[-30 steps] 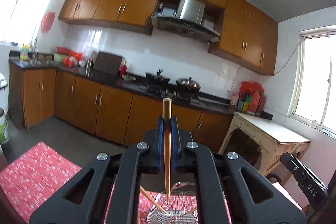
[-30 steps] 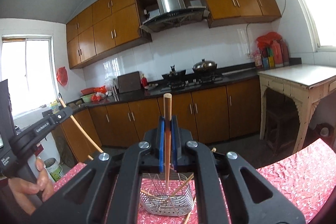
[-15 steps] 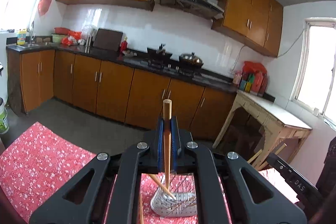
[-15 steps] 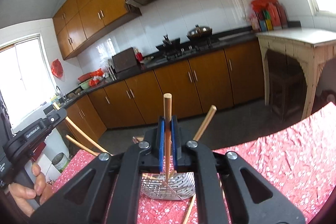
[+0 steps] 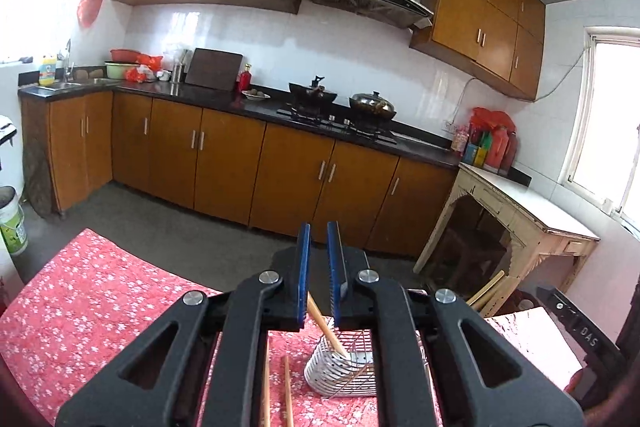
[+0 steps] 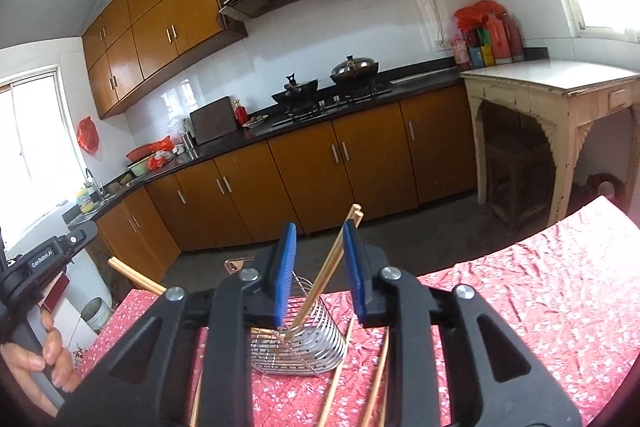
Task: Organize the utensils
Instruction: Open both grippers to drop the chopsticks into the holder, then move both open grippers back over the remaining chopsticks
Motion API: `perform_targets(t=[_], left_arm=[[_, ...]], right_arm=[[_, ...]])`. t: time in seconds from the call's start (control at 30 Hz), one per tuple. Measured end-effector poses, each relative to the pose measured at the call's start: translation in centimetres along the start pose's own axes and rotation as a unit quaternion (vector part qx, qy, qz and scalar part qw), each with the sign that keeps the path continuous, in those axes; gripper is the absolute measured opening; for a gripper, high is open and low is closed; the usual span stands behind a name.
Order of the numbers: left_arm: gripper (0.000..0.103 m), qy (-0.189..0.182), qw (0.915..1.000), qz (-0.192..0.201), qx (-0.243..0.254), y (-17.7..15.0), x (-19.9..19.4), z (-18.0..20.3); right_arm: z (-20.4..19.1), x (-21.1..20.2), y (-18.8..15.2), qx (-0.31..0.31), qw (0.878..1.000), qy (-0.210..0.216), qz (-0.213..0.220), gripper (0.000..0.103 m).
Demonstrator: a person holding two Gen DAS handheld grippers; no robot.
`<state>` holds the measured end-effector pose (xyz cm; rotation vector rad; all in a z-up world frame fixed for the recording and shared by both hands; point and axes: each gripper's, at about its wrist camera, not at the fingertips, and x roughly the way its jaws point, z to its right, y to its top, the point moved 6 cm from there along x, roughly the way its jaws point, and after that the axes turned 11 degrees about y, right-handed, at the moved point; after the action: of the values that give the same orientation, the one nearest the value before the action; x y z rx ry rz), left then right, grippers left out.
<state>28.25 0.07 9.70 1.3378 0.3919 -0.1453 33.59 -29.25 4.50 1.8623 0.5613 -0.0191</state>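
- left hand-held gripper [image 5: 319, 269] hovers over the worktop [image 5: 80, 311], its blue pads [image 5: 303, 267] a narrow gap apart, gripping nothing.
- right hand-held gripper [image 6: 317, 269] shows a wider gap between its pads [image 6: 285, 267]; a chopstick pair [image 6: 328, 267] rises through that gap, leaning toward the right pad; whether it touches that pad, can't tell.
- that pair is pale wood, thin and straight, lower ends down in the holder [image 6: 298, 341], top ends poking up past the pad tips.
- the holder: a shiny wire basket, curved ribs in front, a perforated plate at the base, standing on the red floral cloth [image 6: 540, 291] that covers the worktop.
- in the left view the holder [image 5: 340, 363] sits just past the pads, with one chopstick [image 5: 324, 325] slanting out of it up toward the left pad.
- loose chopsticks [image 6: 376, 375] lie flat on the cloth right of the holder, two or three long tan sticks running toward the camera.
- two more [image 5: 276, 391] lie on the cloth left of the holder in the left view.
- another stick [image 6: 136, 277] shows at the left of the right view, beyond the cloth's edge, near the left tool.
- a hand [image 6: 36, 355] wraps that tool's grey handle at the far left edge.
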Motion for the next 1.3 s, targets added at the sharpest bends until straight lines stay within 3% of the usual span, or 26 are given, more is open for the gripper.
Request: perform_targets(t=[0.13, 0.43, 0.63, 0.93, 1.1, 1.3], left_arm=[[0.022, 0.010, 0.9999, 0.006, -0.004, 0.3, -1.5, -1.0], [0.024, 0.036, 0.9993, -0.004, 0.003, -2.0, -4.3, -4.6], [0.024, 0.065, 0.9967, -0.045, 0.021, -6.3, -3.4, -7.2], [0.024, 0.086, 0.9828, -0.148, 0.070, -16.1, 0.0, -8.9], [0.039, 0.077, 0.9763, -0.181, 0.090, -19.1, 1.0, -8.8], [0.039, 0.063, 0.9724, -0.205, 0.092, -20.6, 1.6, -8.6]], right_arm=[[-0.1, -1.9, -0.4, -0.003, 1.000, -0.007, 0.001, 0.025], [1.6, -5.1, -4.5, 0.006, 0.999, -0.034, -0.032, 0.025], [3.2, -4.6, -10.0, 0.010, 0.995, -0.054, -0.088, 0.025], [4.8, -2.8, -18.0, 0.013, 0.981, -0.062, -0.181, 0.025], [4.9, -2.1, -20.3, 0.005, 0.975, -0.061, -0.212, 0.025], [4.9, -1.2, -22.1, -0.008, 0.969, -0.061, -0.238, 0.025]])
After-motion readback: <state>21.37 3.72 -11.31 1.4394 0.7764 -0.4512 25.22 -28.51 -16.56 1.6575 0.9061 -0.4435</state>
